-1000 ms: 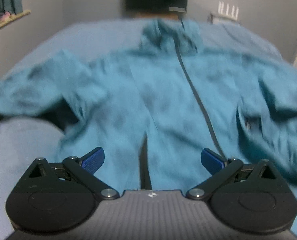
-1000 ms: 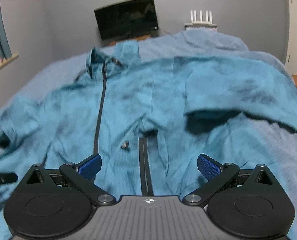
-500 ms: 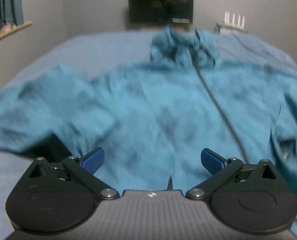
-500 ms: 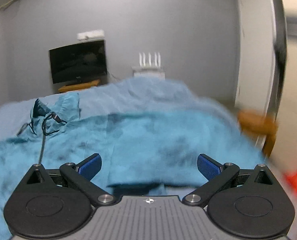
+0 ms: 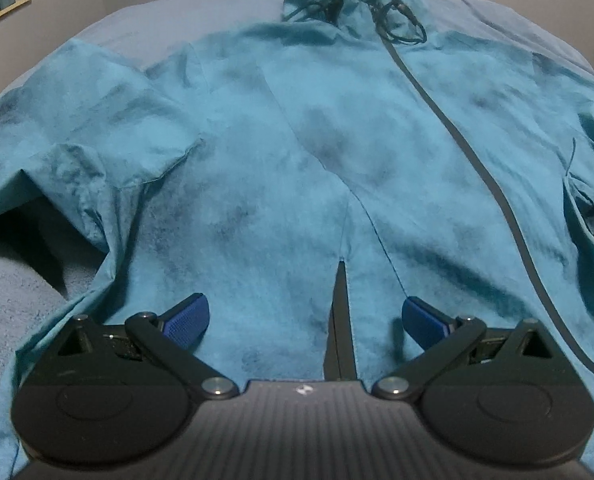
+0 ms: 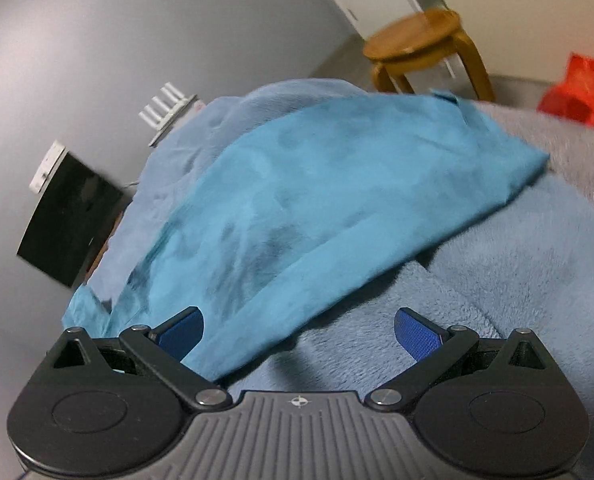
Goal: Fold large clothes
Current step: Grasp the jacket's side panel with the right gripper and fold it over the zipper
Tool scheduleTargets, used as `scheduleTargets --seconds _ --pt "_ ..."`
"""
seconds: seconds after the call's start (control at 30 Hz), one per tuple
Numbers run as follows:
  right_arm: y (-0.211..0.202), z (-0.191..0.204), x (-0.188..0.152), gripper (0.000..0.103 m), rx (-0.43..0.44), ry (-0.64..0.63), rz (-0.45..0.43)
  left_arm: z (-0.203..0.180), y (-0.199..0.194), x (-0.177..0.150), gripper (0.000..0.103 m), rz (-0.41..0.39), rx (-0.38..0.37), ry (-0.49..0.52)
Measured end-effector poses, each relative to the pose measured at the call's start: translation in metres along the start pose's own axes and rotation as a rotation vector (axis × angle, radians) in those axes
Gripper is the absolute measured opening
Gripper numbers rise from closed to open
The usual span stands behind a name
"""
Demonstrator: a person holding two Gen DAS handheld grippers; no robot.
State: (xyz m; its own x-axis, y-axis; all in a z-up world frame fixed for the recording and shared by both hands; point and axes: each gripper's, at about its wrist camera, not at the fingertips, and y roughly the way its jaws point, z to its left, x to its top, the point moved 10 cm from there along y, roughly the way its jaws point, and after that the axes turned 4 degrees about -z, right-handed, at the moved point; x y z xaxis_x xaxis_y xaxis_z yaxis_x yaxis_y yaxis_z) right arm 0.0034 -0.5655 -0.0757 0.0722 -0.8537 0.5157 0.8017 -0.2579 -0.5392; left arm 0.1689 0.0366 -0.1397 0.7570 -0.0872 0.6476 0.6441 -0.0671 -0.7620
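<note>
A large teal zip-up jacket (image 5: 297,152) lies spread front-up on a blue-grey blanket (image 5: 13,292), collar and drawstrings at the far end. Its dark zipper (image 5: 469,152) runs down the right of centre. My left gripper (image 5: 305,316) hovers open just above the jacket's near hem, beside a dark slit. In the right wrist view the jacket's right sleeve (image 6: 337,200) stretches out toward its cuff at the right. My right gripper (image 6: 299,326) is open over the sleeve's lower edge, holding nothing, and the view is tilted.
A wooden stool (image 6: 425,48) and a red bag (image 6: 581,92) stand past the bed's right side. A dark screen (image 6: 65,224) and a white router (image 6: 169,108) sit against the grey wall behind the bed. The blanket (image 6: 497,280) lies bare below the sleeve.
My right gripper has swung right and rolled, from the jacket's front to its right sleeve. My left gripper has shifted slightly over the hem. Both stay open.
</note>
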Motion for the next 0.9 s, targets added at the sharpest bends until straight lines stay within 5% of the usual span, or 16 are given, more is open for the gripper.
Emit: scheduleTargets --seconds 0.23,0.37,0.5,0.7,0.73,0.8,0.9 --pt "0.031 -0.003 0.016 0.093 0.074 0.086 -0.066 0.002 0.007 0.004 0.103 0.026 0.011 0.006" --pt "0.045 -0.019 0.031 0.063 0.056 0.17 -0.133 0.001 0.014 0.004 0.103 0.037 0.018 0.018" --pt "0.05 -0.033 0.046 0.051 0.095 0.257 -0.197 0.002 0.019 0.002 0.103 0.05 0.021 0.015" --pt "0.063 -0.047 0.082 0.048 0.102 0.343 -0.276 0.001 0.029 0.001 0.103 0.073 0.026 0.022" --pt "0.066 -0.046 0.088 0.046 0.101 0.344 -0.281 0.0 0.03 0.001 0.103 0.074 0.026 0.025" --pt "0.063 -0.031 0.1 0.023 0.088 0.287 -0.297 0.001 0.031 0.001 0.103 0.073 0.027 0.03" --pt "0.044 0.02 0.122 0.015 0.1 0.096 -0.371 0.0 0.031 0.001 0.103 0.069 0.029 0.034"
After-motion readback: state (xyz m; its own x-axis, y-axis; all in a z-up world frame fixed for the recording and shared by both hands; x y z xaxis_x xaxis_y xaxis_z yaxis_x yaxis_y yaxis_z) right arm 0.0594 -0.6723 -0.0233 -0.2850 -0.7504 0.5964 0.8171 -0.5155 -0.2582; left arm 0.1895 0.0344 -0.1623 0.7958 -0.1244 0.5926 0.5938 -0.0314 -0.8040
